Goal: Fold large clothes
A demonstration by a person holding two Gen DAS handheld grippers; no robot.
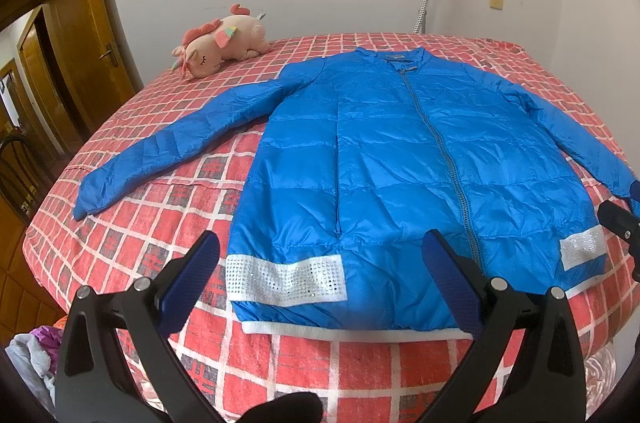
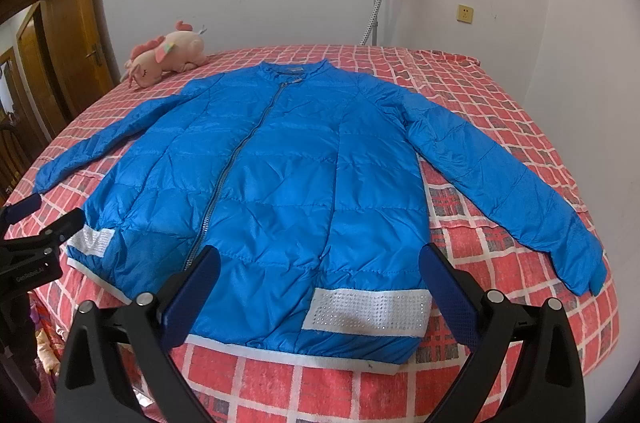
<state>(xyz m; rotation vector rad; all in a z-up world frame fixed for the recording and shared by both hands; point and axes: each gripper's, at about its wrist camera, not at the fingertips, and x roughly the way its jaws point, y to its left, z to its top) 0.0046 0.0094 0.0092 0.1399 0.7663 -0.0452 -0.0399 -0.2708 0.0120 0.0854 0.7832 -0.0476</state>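
Hovering both grippers, left (image 1: pixel 320 263) and right (image 2: pixel 320 275), jaws spread and empty, over the hem of the jacket (image 1: pixel 400 159) lying flat on the bed (image 1: pixel 168 223), I judge folding unstarted; a sleeve (image 1: pixel 168 151) comes next.

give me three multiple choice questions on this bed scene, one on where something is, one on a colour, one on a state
1. Where does the plush unicorn lie?
A. on the jacket
B. on the bed's far left corner, apart from the jacket
C. on the floor

2. What colour is the jacket?
A. blue
B. green
C. black

3. How is the left gripper?
A. shut on a sleeve
B. shut on the hem
C. open, holding nothing

Answers: 1 B, checked bedspread shows between toy and sleeve; 2 A, blue with white hem bands; 3 C, its fingers stand wide apart above the hem.
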